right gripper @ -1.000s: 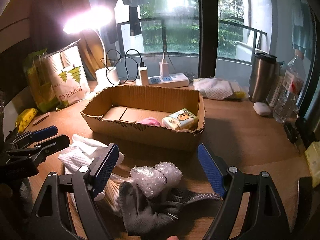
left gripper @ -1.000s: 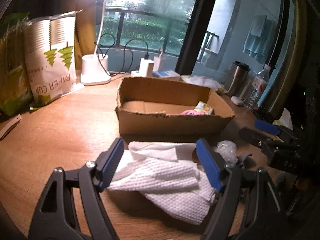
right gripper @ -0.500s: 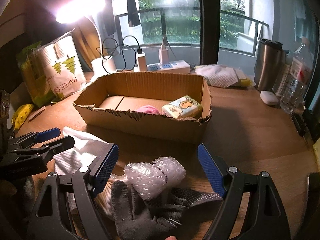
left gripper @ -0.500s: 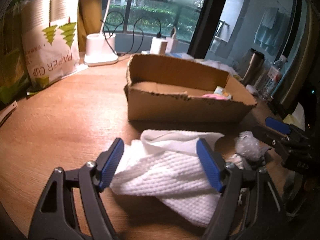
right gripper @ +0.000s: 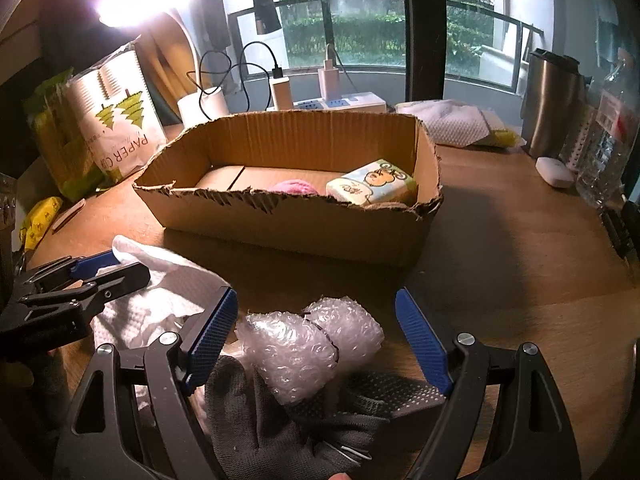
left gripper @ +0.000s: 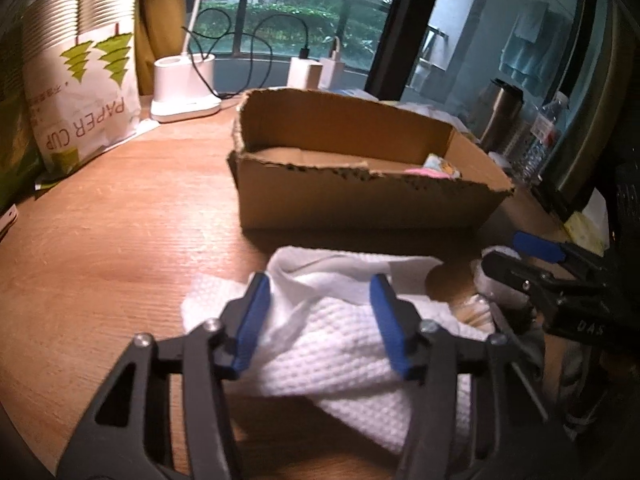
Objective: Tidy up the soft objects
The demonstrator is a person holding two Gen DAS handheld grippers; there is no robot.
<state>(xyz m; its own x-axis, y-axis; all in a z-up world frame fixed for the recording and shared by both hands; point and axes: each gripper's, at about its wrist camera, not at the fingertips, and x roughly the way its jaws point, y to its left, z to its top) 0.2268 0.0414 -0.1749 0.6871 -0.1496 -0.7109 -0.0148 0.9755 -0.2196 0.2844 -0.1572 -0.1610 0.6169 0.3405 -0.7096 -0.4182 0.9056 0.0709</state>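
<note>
Your left hand-held gripper is spread wide with its blue pads on either side of the white cloth, which lies on the surface. Your right hand-held gripper is also wide apart, around the bubble wrap lying on a grey glove. Beyond both grippers sits the cardboard box, with a tissue pack inside.

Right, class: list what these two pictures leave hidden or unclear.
- Pink soft item in the torn cardboard box: mostly behind the front wall, both views.
- Grey knitted glove: right view's bottom edge cuts it.
- White waffle-textured cloth: left claw covers its near part.
</note>
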